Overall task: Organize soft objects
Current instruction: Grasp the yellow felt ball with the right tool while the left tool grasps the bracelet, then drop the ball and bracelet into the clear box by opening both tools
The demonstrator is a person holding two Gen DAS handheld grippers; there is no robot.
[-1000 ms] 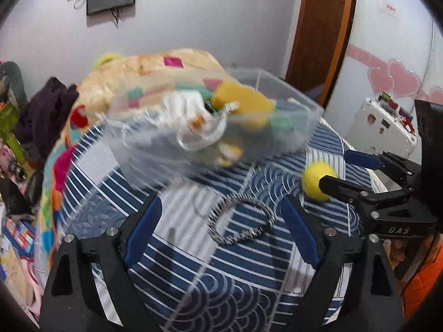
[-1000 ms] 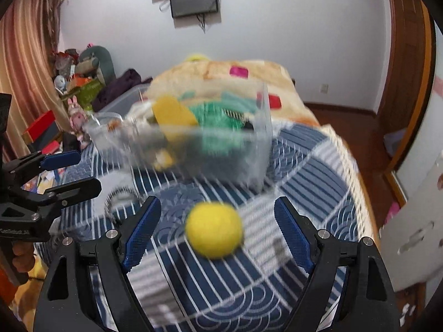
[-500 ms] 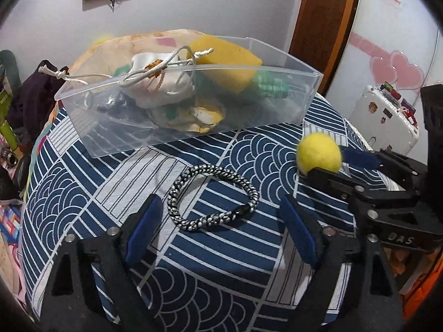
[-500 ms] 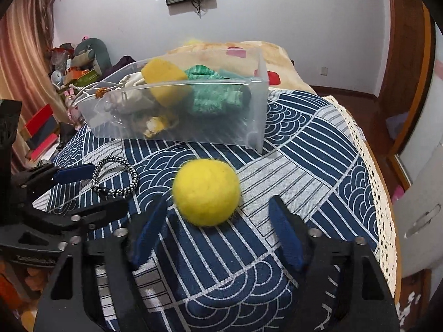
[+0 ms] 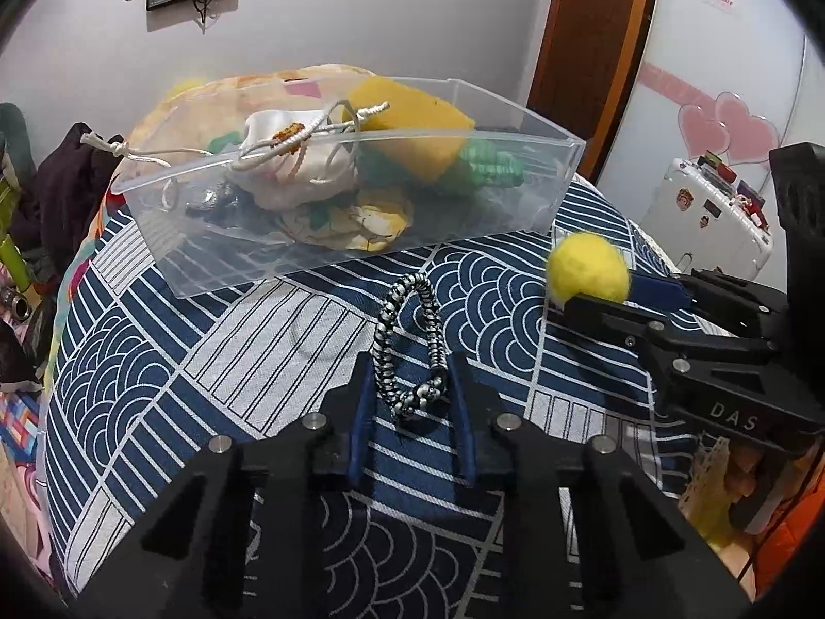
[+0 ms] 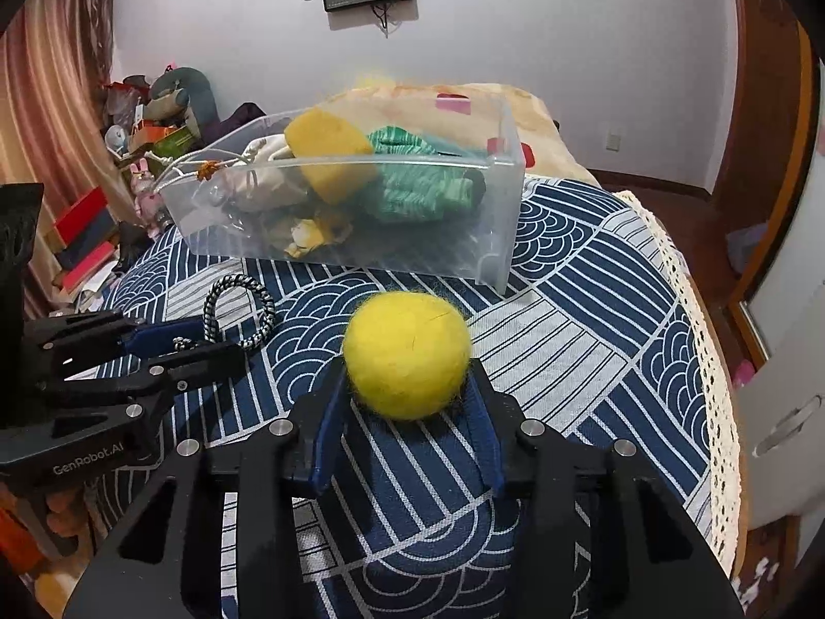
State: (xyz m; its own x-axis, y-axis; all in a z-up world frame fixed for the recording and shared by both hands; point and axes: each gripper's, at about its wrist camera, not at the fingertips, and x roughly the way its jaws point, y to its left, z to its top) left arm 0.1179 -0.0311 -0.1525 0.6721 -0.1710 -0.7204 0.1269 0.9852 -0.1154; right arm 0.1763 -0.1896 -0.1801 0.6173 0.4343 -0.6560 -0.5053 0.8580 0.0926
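Between the right tongs (image 6: 407, 387), a pinched yellow ball (image 6: 406, 356); left tongs (image 5: 412, 387) tight on braided band (image 5: 410, 340) — undersides hidden.

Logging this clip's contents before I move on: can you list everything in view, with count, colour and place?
Felt ball: one, yellow, between the right gripper's fingers.
Braided loop: one, black-and-white, pinched in the left gripper.
Bin: one, clear, on the bedspread.
Sponge: one, yellow, in bin.
Drawstring pouch: one, white, in bin.
Knitted item: one, green, in bin.
Bedspread: one, navy-and-white.
Suitcase: one, white, far right.
Left gripper: black, blue pads.
Right gripper: black, blue pads.
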